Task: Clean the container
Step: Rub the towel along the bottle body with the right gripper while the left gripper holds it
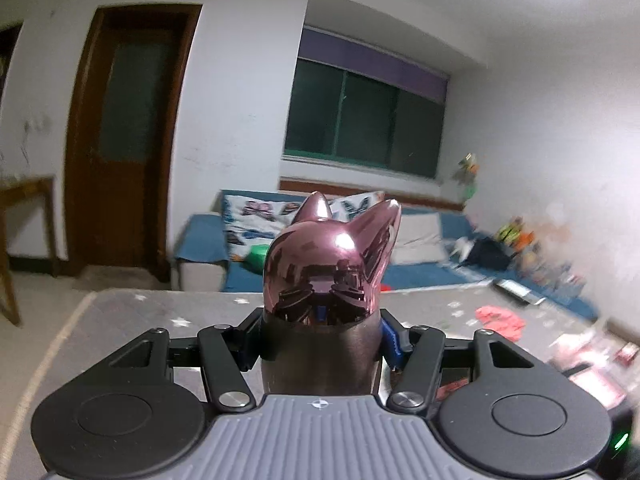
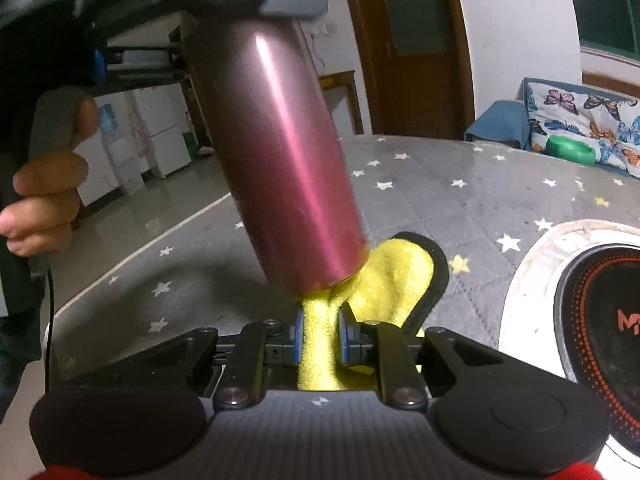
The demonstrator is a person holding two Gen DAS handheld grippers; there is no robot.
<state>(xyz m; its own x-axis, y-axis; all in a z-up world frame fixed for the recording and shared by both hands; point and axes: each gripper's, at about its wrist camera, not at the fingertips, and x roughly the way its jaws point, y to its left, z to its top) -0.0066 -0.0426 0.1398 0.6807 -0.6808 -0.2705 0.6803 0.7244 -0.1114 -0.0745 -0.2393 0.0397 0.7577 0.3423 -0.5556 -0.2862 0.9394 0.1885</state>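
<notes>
Right fingers (image 2: 320, 340) pinch yellow cloth (image 2: 384, 276) under bottle base; left fingers (image 1: 320, 340) clamp pink bottle (image 1: 320, 344).

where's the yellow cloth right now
The fluffy yellow cloth is pinched in the right gripper, pressed against the bottom of the shiny pink metal bottle.

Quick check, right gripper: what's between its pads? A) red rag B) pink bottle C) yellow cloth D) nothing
C: in the right wrist view the right gripper has its blue pads pinched on the yellow cloth, which presses against the bottom end of the pink bottle; the bottle itself is gripped by the left gripper.
</notes>
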